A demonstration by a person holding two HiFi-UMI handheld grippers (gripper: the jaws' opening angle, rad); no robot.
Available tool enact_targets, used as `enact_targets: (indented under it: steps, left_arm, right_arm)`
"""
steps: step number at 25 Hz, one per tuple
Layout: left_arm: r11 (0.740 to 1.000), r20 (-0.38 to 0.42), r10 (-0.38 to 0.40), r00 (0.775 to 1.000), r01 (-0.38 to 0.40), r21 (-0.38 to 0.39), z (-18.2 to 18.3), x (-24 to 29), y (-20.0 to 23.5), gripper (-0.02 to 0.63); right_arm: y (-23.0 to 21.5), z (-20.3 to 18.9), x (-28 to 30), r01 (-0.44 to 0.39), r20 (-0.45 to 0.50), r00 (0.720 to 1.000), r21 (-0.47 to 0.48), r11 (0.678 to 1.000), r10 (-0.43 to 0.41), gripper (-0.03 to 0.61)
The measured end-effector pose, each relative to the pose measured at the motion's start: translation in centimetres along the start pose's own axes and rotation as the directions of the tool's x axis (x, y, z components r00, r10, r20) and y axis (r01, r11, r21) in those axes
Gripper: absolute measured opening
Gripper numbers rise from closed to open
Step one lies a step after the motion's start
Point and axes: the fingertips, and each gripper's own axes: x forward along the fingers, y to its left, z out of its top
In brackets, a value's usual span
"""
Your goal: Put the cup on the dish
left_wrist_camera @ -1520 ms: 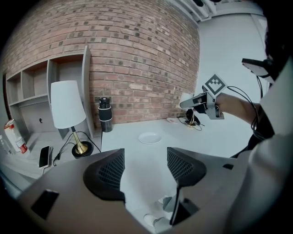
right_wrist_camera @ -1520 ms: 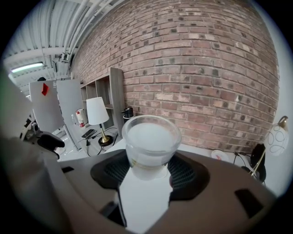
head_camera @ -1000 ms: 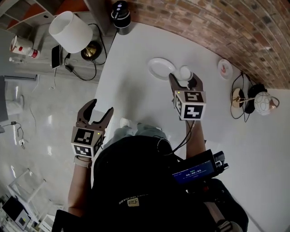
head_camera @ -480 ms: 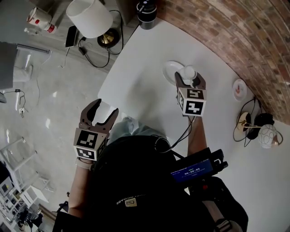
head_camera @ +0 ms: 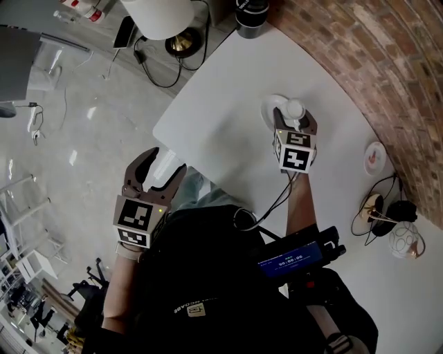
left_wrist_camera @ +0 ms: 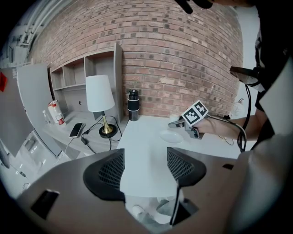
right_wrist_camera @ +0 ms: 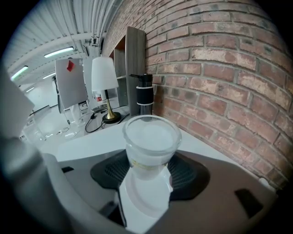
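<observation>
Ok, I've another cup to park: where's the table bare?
Bare: the white table between the black bottle and its near corner, left of the dish. Crowded: over the dish, where the right gripper holds the cup, and past the small plate, round the white globe.

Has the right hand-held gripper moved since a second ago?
Yes. The right hand-held gripper, shut on the cup, has closed in on the dish: the cup was beside its rim, now overlaps it.
</observation>
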Motion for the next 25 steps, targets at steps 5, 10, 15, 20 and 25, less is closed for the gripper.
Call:
enact_targets:
  steps: [5, 10, 15, 20, 25]
  left_arm:
    - [0.999, -0.018, 0.030, 0.999, -0.031, -0.027, -0.7, -0.1, -0.2, 0.296]
    - [0.998, -0.032, 0.050, 0.998, -0.052, -0.047, -1.2, -0.2, -0.3, 0.296]
    - [0.996, -0.049, 0.068, 0.996, -0.071, -0.062, -1.6, -0.1, -0.2, 0.296]
    - [0.993, -0.056, 0.087, 0.995, -0.091, -0.078, -1.8, -0.1, -0.1, 0.296]
    - [0.991, -0.064, 0.099, 0.993, -0.105, -0.085, -2.1, -0.2, 0.1, 0.296]
  right_arm:
    - [-0.2, -1.3, 2.4, -0.006, -0.021, 1.000, -0.025, 1.000, 0.006, 0.264]
    - [-0.5, -2.2, 4.0, -0.007, -0.043, 0.999, -0.030, 1.000, 0.006, 0.264]
    - [-0.3, -2.8, 5.5, -0.021, -0.058, 0.998, -0.055, 0.998, 0.017, 0.264]
    - [0.1, -3.9, 6.7, -0.029, -0.082, 0.996, -0.068, 0.997, 0.024, 0.264]
    - [0.7, -4.9, 7.5, -0.038, -0.099, 0.995, -0.077, 0.996, 0.030, 0.264]
